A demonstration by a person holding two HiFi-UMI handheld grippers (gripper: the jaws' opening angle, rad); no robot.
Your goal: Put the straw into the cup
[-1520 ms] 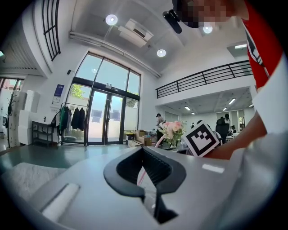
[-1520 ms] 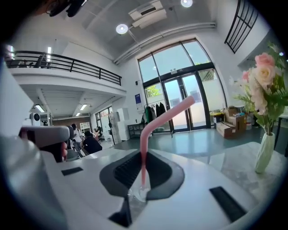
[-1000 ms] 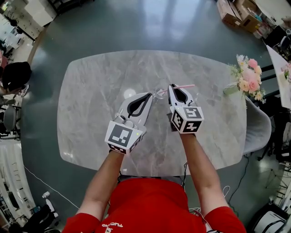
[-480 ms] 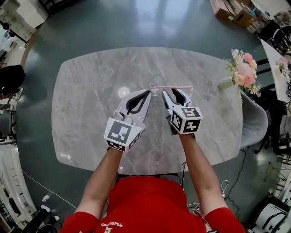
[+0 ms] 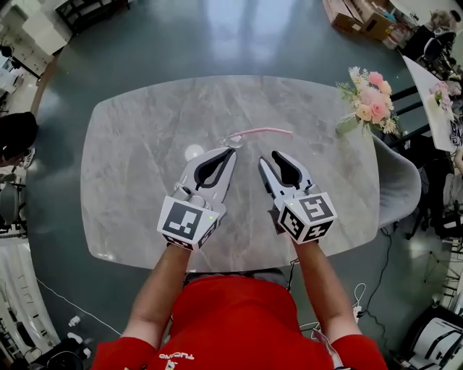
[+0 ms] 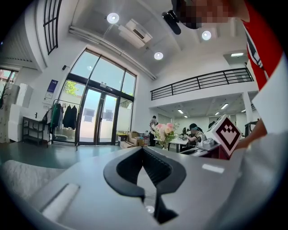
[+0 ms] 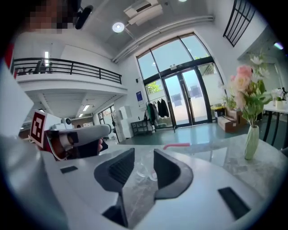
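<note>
A small clear cup [image 5: 234, 142] stands on the marble table [image 5: 137, 181] just beyond both grippers. The pink straw [image 5: 264, 131] rests in it and leans out low to the right. In the right gripper view the cup [image 7: 146, 171] shows far off through the jaw gap, with the straw's pink end [image 7: 176, 145] above and to its right. My right gripper [image 5: 268, 157] is clear of the cup; its jaws stand apart and are closing, with nothing between them. My left gripper [image 5: 231, 150] is shut and empty, its tips a little short of the cup. The left gripper [image 6: 143, 149] view shows no cup.
A vase of pink flowers [image 5: 369, 101] stands at the table's right edge, also seen in the right gripper view as a white vase [image 7: 250, 141]. A grey chair [image 5: 399, 189] sits beside that edge. Cardboard boxes [image 5: 354, 18] lie on the floor beyond.
The right gripper opened and let go of the straw, which stays leaning in the cup. Both grippers drew back toward me, away from the cup.
</note>
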